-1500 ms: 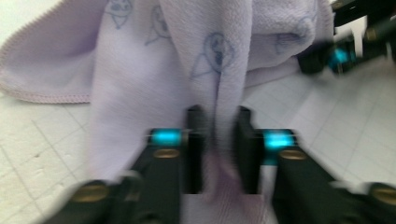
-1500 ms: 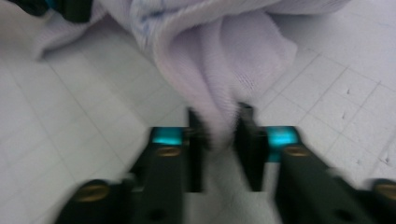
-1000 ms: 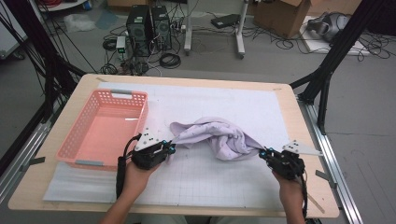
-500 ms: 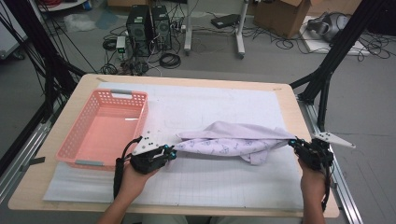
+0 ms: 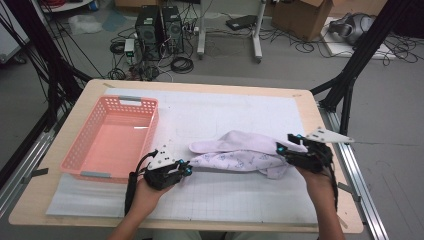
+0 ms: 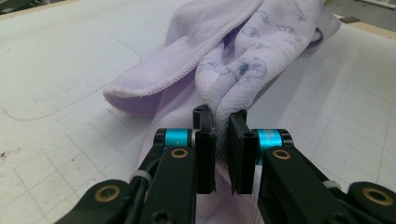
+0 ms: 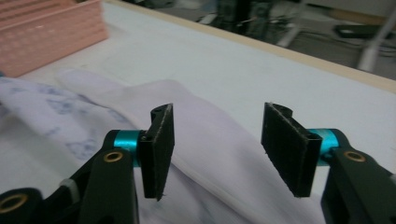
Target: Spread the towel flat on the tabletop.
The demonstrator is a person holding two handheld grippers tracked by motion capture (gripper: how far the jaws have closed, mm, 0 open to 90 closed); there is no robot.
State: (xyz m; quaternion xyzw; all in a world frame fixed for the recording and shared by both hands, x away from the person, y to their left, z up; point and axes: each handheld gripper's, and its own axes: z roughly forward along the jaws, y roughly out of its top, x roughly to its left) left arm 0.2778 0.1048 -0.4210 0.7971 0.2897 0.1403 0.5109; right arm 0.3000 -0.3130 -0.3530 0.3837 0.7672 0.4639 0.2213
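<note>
Table (image 5: 210, 107) with white grid mat is carrying everything. Pink basket (image 5: 114, 137) is sitting at its left side. Lavender printed cloth (image 5: 239, 152) is lying bunched on the mat, right of the basket, stretching between the 2 grippers. Left gripper (image 6: 220, 140) is clamping a fold of the cloth's near-left end, jaws nearly together with fabric pinched between them. Right gripper (image 7: 217, 147) is hovering over the cloth's right end, jaws spread wide, gripping nothing.
</note>
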